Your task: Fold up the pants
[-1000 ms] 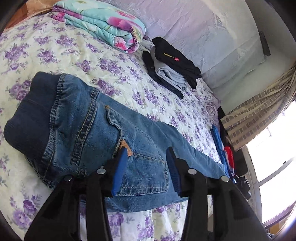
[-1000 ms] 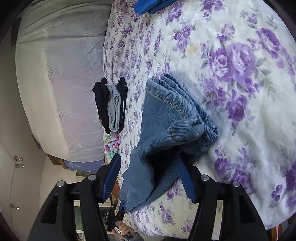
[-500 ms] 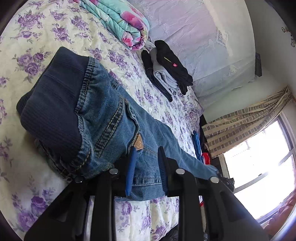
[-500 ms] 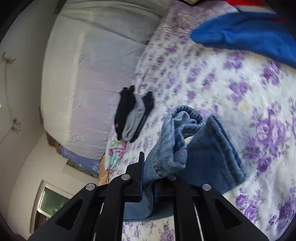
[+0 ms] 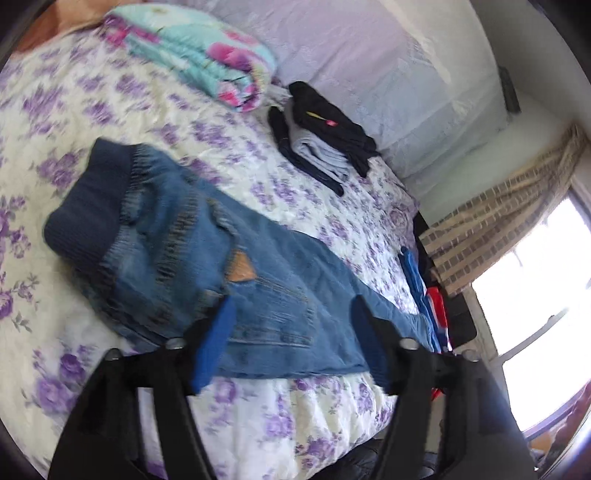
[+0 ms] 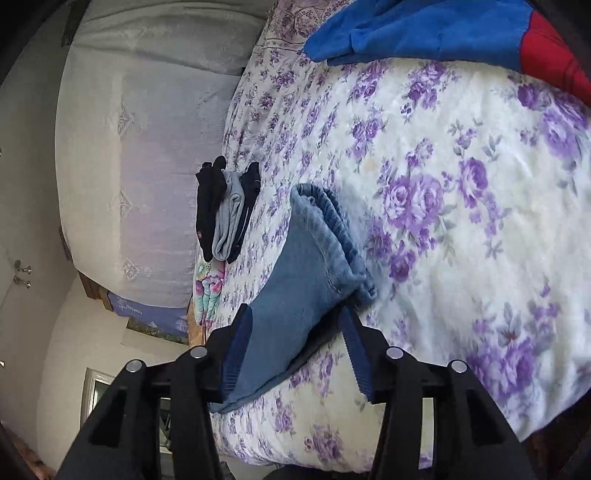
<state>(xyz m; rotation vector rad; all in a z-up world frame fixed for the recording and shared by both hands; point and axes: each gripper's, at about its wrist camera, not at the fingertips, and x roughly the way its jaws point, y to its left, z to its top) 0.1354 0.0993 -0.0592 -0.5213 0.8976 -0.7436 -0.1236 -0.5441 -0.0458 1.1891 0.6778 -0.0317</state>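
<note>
The left gripper [image 5: 291, 339] stands with its jaws wide, having just been opening; the seat of the jeans [image 5: 236, 280] lies flat on the bed between and beyond the blue pads [image 5: 212, 343], which do not press on the denim. It points forward and down over the near edge of the bed, tilted toward the back pocket and its tan leather patch [image 5: 242, 269].

The right gripper [image 6: 295, 347] has also just been opening and stands about half spread. The leg end of the jeans [image 6: 303, 295] lies between its ribbed pads [image 6: 236, 354]; whether the left-hand pad touches the cloth cannot be told, and the other stands clear of it. This gripper is rolled, so the bed looks tipped sideways in its view.

The jeans stretch along the near side of the floral bedsheet [image 5: 155, 122], dark ribbed waistband [image 5: 92, 206] at one end, the hems [image 6: 332, 218] doubled at the other. Farther up the bed, near the pale headboard cover [image 5: 369, 70], sits a stack of folded clothes [image 5: 325, 136] in black, grey and navy, with a folded floral quilt [image 5: 207, 62] beside it. A blue and red garment [image 6: 424, 29] lies beyond the hems. A striped curtain [image 5: 495, 225] hangs by the bright window [image 5: 535, 291].
</note>
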